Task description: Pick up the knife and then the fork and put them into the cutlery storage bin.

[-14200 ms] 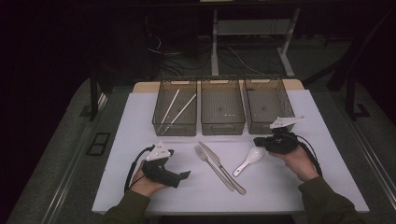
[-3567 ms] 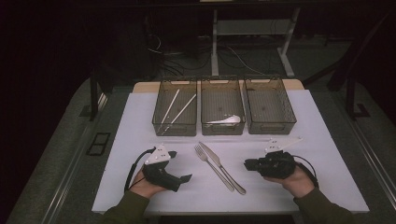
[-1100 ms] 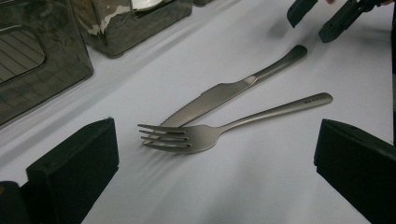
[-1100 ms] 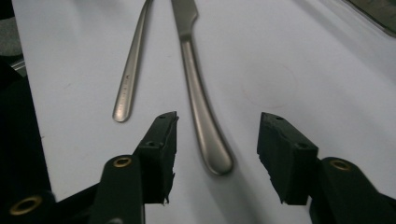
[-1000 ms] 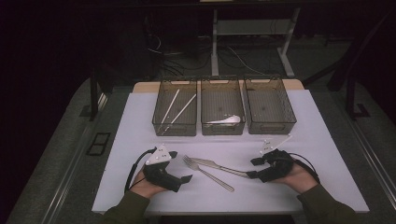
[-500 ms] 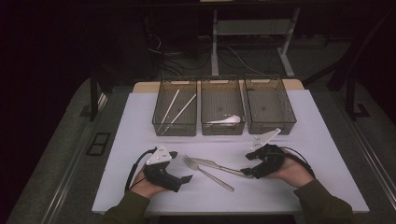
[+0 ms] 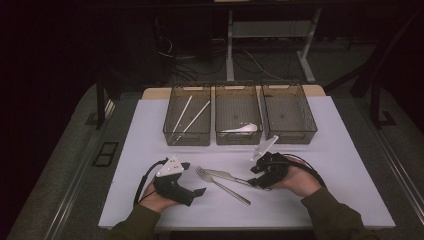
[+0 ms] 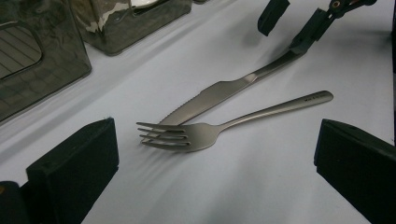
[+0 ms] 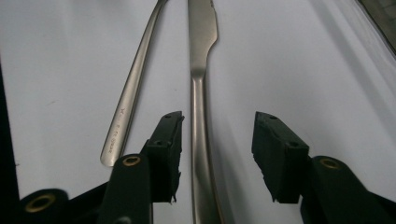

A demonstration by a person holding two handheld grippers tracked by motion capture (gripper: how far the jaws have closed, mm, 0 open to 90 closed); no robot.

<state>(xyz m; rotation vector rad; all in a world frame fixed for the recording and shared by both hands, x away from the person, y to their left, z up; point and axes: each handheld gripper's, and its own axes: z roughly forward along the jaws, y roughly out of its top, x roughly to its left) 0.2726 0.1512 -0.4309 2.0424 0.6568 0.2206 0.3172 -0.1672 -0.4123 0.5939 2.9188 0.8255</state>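
Place: lab or test room, dim, set up for recording.
Work surface: white table [image 7: 350, 165] under focused light.
Bins: three clear plastic bins [image 7: 289, 107] in a row at the far edge.
Background: adjustable desk frame [image 7: 230, 45], loose cables [image 7: 185, 57] on dark floor.

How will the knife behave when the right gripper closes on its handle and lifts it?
The knife looks like one piece of smooth metal, so it should stay stiff but may slip between the pads. The right gripper straddles the handle end, its jaws just closing, so the long blade would probably sag downward. It lies flat and should not roll; its tip is at the fork, which may get nudged.
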